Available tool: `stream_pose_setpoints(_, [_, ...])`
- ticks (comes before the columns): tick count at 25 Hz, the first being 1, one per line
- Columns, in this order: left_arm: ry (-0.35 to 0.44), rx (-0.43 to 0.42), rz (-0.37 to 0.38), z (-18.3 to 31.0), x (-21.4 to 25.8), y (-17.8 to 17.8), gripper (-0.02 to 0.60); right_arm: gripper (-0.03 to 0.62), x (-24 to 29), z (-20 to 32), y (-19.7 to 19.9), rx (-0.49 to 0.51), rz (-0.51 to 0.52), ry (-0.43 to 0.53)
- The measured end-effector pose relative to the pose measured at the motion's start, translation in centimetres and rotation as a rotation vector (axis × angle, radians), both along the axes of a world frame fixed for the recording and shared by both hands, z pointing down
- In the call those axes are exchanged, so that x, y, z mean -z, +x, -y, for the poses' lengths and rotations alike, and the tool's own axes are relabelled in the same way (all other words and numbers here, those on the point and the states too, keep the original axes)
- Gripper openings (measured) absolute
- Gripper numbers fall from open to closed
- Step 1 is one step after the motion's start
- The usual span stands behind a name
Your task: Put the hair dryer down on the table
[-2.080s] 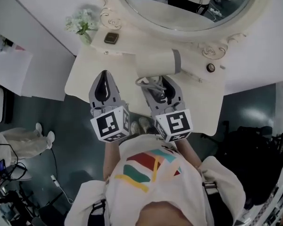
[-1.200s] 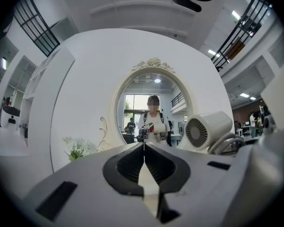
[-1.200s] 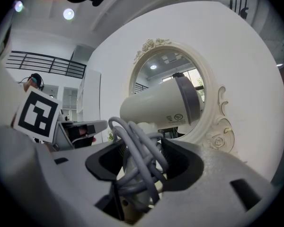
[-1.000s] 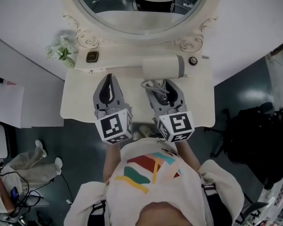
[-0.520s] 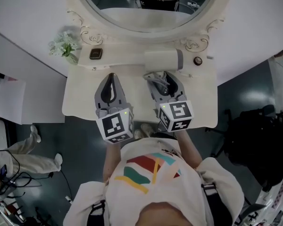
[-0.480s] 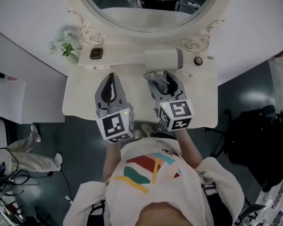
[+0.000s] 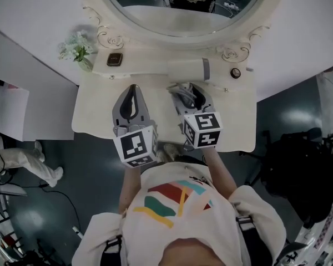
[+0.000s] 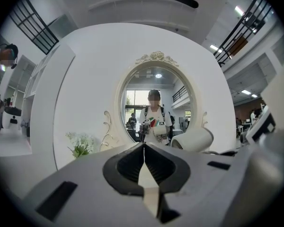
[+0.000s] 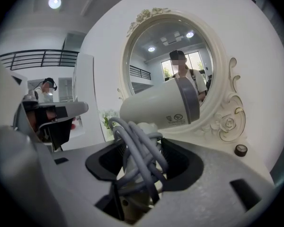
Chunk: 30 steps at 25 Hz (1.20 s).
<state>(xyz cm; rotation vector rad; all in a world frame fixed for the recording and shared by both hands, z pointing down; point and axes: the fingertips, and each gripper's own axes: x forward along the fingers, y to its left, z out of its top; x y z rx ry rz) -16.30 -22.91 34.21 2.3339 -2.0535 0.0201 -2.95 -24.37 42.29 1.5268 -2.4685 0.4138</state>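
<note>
head view: the left gripper (image 7: pixel 132 88) hangs over the cream table (image 7: pixel 100 115) with its jaws pressed together and nothing in them. the right gripper (image 7: pixel 190 90) beside it grasps the hair dryer (image 7: pixel 188 69) by the handle, and the white barrel lies crosswise over the table's back ledge, just below the oval mirror (image 7: pixel 183 15). whether the dryer touches the ledge cannot be told. a bunch of flowers (image 7: pixel 77 49) and a small dark box (image 7: pixel 114 59) sit at the ledge's left end, and a dark knob (image 7: pixel 236 72) at its right. left gripper view: the jaws meet in one closed seam, empty, pointing at the mirror, with the dryer's barrel off to the right. right gripper view: the jaws clamp the handle, which is wrapped in loops of grey cord (image 9: pixel 137 145), and the barrel stands above them in front of the mirror frame.
</note>
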Motion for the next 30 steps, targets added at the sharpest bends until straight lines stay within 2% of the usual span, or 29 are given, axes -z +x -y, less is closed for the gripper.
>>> stream_pose_setpoints(30, [-0.082, 0.02, 0.044, 0.7, -2.7, -0.3, 0.006, 0.215, -12.5, 0.3, -0.2, 0.014, -0.055, -0.357])
